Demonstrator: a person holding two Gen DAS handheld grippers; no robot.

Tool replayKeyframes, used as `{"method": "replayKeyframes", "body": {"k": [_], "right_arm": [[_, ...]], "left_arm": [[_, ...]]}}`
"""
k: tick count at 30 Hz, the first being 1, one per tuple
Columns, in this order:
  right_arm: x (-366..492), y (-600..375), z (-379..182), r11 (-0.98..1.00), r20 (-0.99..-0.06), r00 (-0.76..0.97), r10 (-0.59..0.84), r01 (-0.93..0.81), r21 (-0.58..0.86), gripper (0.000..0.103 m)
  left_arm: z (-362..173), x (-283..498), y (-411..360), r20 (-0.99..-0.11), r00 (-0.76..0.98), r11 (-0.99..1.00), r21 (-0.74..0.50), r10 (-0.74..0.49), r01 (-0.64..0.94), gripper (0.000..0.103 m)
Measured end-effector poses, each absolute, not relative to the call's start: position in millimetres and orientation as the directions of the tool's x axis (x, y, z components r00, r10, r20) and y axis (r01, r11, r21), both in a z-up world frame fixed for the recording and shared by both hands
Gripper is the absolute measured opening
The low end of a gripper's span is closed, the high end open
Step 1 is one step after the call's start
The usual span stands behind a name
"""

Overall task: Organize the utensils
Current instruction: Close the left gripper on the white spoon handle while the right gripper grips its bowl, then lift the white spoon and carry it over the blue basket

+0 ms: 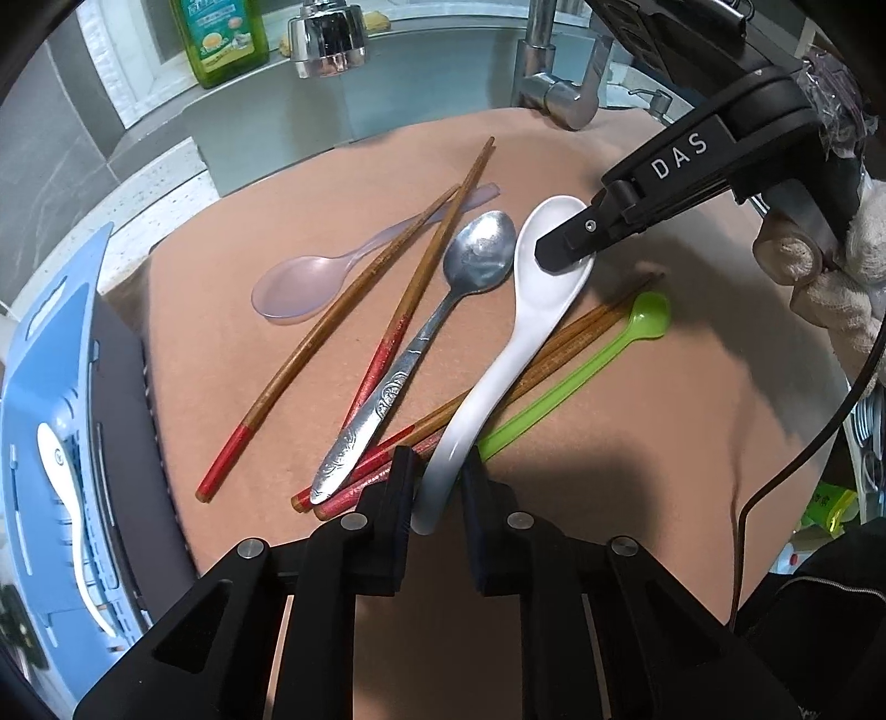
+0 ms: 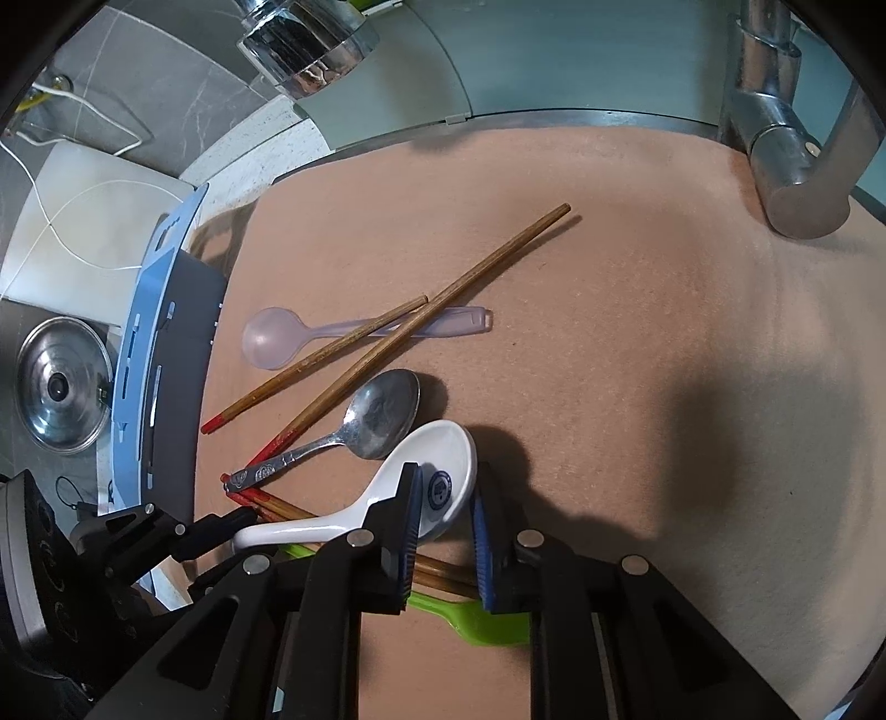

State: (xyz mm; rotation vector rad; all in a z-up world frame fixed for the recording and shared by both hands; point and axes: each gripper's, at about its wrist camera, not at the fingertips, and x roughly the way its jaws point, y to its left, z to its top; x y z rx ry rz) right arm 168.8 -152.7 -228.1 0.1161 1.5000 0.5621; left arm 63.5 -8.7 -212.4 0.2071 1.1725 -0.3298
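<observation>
A white ceramic spoon (image 1: 526, 310) lies on the tan mat (image 1: 664, 443) over several red-tipped wooden chopsticks (image 1: 559, 354) and a green plastic spoon (image 1: 609, 343). My left gripper (image 1: 440, 487) is open with its jaws either side of the white spoon's handle end. My right gripper (image 2: 443, 520) is open around the spoon's bowl (image 2: 443, 465), with one finger (image 1: 559, 249) inside the bowl. A metal spoon (image 1: 443, 310), a clear pink spoon (image 1: 310, 282) and two crossed chopsticks (image 1: 387, 310) lie to the left.
A blue utensil rack (image 1: 50, 443) holding a white spoon (image 1: 66, 498) stands at the mat's left edge. The faucet (image 1: 559, 83) and spray head (image 1: 326, 39) stand behind, by a green bottle (image 1: 221, 39). A pot lid (image 2: 61, 382) lies far left.
</observation>
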Motion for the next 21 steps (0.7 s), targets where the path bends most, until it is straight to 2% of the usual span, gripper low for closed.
{"method": "replayKeyframes", "body": {"k": [21], "right_arm": [[159.7, -147.1, -190.6, 0.85, -0.9, 0.019, 0.435, -0.34, 0.403, 0.015]], "left_arm": [[-189.1, 42.5, -10.6, -0.901, 0.403, 0.939, -0.013, -0.16, 0.343, 0.013]]}}
